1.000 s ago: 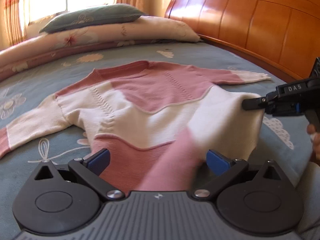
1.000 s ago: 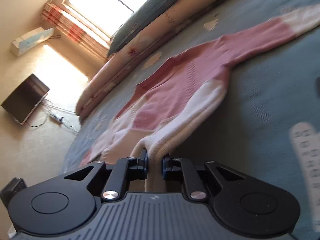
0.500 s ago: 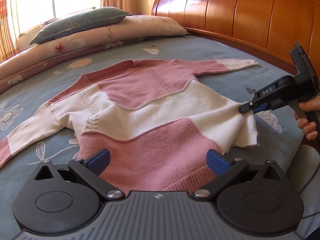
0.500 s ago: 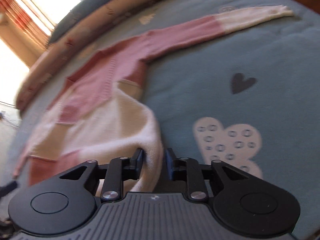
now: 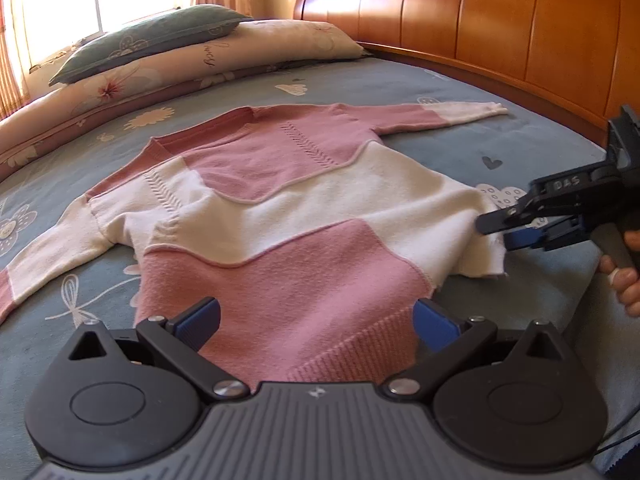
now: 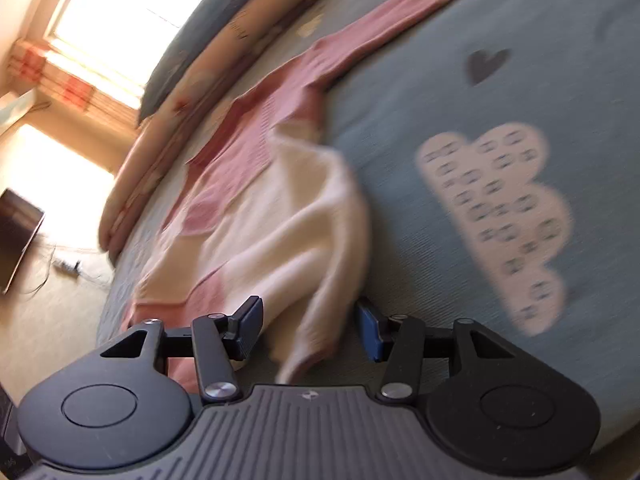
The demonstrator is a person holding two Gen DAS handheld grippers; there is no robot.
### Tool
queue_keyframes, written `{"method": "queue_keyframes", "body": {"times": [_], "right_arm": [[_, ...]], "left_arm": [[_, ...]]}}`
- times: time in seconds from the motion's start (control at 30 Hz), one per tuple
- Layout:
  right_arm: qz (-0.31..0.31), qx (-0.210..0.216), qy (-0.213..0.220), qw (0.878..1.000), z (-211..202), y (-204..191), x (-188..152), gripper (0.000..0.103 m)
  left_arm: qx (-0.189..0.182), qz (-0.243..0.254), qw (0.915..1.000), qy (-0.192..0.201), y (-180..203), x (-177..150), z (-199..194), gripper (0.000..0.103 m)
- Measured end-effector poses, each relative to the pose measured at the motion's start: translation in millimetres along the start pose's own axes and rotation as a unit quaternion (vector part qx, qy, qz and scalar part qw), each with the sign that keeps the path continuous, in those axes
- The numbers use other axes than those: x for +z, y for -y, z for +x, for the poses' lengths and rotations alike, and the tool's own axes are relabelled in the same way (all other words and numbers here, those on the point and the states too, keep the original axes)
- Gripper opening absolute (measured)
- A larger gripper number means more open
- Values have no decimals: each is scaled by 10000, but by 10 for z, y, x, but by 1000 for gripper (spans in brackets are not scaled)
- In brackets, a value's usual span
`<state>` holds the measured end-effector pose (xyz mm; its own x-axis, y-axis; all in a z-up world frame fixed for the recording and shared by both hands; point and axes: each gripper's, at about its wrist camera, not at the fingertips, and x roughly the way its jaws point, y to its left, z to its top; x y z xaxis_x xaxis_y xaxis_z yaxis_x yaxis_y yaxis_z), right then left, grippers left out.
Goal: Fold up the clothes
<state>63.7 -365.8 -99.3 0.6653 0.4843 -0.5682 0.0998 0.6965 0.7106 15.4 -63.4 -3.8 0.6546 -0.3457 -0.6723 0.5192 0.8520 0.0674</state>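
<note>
A second earlier your right tool (image 6: 310, 328) was clamped on the cream corner of the sweater (image 5: 280, 216) and held it raised; since then its jaws had just been opening and stood parted, with the cream fold lying loose between the blue pads (image 6: 370, 334), neither pad pressing it. The lifted hem had dropped: the pink lower panel, which had been bunched up in front of your left tool (image 5: 316, 322), lay flat and spread. Your left tool's jaws stood wide apart and empty, just over the ribbed pink hem.

The sweater lay face up on the bed (image 5: 400, 84), both sleeves stretched outward, the near-right cream corner still a little rumpled beside the right tool (image 5: 500, 228). Part of a hand (image 5: 624, 280) gripped that tool's handle.

The bed carried a blue-grey sheet printed with flowers, hearts and a dotted cloud (image 6: 500, 216). A glossy orange-brown wooden headboard (image 5: 500, 28) of curved panels ran along its far right side. A folded floral quilt (image 5: 180, 68) and a grey-green pillow (image 5: 152, 44) sat by the bright window (image 5: 60, 0) with striped curtains.

The sweater was a soft knit in wavy pink and cream blocks, with ribbed hem and herringbone stitch lines.
</note>
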Motion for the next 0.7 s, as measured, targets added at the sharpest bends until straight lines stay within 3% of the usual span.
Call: {"method": "queue_keyframes", "body": {"times": [0.03,0.07,0.1,0.13,0.17,0.27,0.5,0.63,0.7], "right_arm": [[-180,-14,-12,9998,30,-58,-32,54],[-359,-29,-24,9993,60,-116,-64,46],[-529,-41,-41,9986,88,-171,-95,35],[-634,-45,-75,9980,101,-201,-116,12],[-660,-35,-60,9978,70,-209,-112,9],[-735,4,-13,9973,-29,-234,-95,7],[-637,635,238,9957,-669,-281,312,7],[-588,381,272,9972,-857,-198,512,7],[-677,-99,136,9976,-836,-154,542,11]], "left_arm": [[3,-1,10000,7,-1,2,-8,102],[14,-14,10000,5,-4,1,-15,102],[29,-29,10000,0,-12,-5,-22,102],[44,-44,10000,-6,-20,-11,-29,102],[57,-51,10000,-14,-32,-19,-37,102],[127,-64,9999,-49,-71,-33,-47,102],[192,-149,9997,-31,-129,-44,-73,102],[153,-116,9998,-34,-107,-34,-60,102],[134,-78,9999,-42,-95,-29,-58,102]]}}
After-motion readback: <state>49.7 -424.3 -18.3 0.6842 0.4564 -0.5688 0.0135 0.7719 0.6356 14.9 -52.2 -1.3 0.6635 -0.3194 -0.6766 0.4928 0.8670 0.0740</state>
